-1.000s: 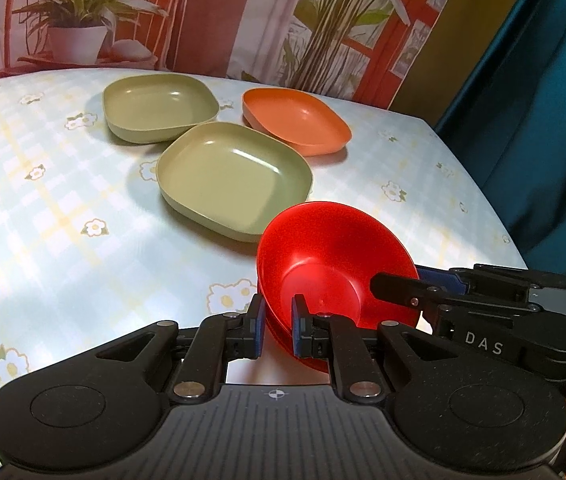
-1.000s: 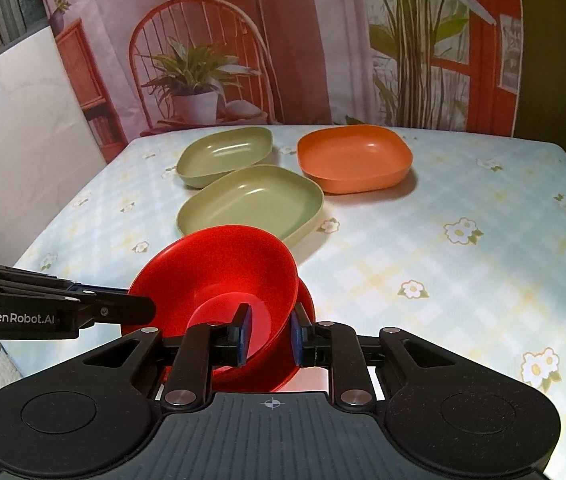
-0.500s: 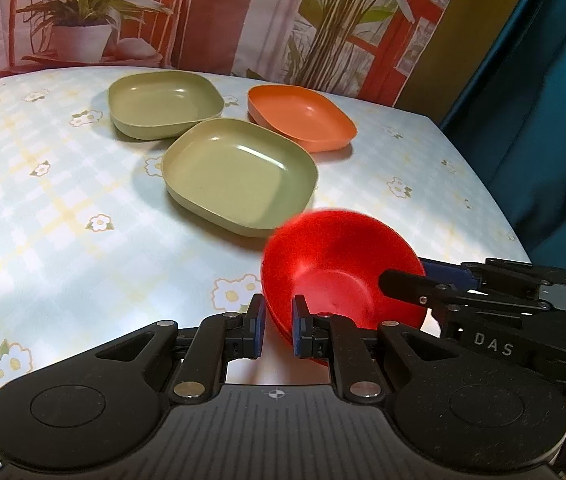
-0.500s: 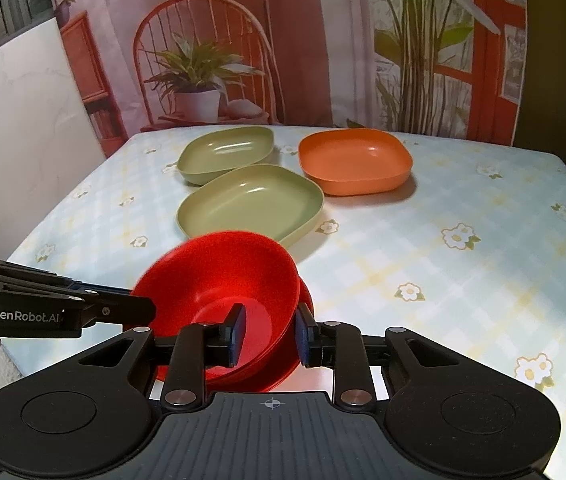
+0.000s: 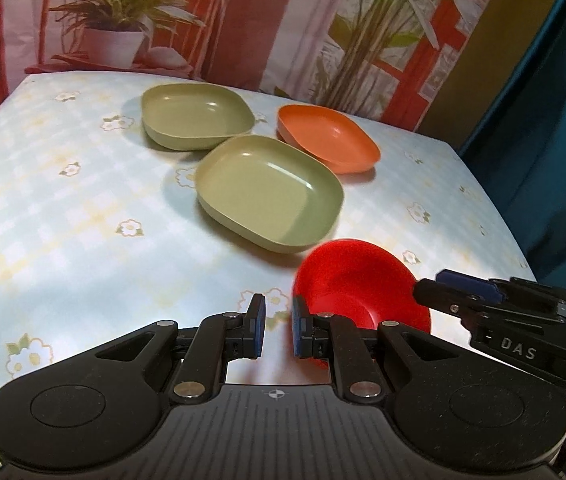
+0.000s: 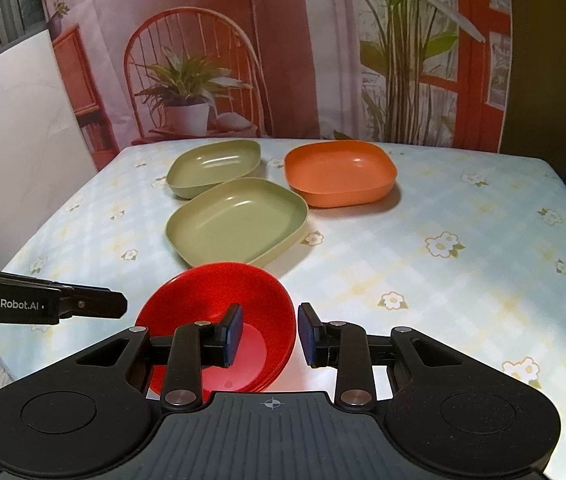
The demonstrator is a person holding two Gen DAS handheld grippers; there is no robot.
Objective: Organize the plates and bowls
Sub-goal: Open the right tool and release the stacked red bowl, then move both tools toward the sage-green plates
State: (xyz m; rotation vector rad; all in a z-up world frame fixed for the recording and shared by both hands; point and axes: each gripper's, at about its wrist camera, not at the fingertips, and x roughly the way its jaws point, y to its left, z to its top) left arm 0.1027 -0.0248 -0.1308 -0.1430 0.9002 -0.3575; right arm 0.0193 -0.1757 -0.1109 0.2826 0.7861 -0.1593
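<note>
Resting nested at near table (image 6: pixel 463 280) edge: red bowls (image 6: pixel 219 308), released a moment ago. Left gripper (image 5: pixel 277 330) jaws narrowly parted, empty; right gripper (image 6: pixel 269 332) jaws wide, straddling rim. Bowls stacked; plates (image 6: pixel 239 220) remain unsorted.

a floral checked tablecloth (image 6: pixel 463 280) fronts a printed backdrop (image 6: pixel 283 60), with a teal curtain (image 5: pixel 555 140) alongside.

Floral tablecloth (image 6: pixel 463 280), printed backdrop (image 6: pixel 303 60)
</note>
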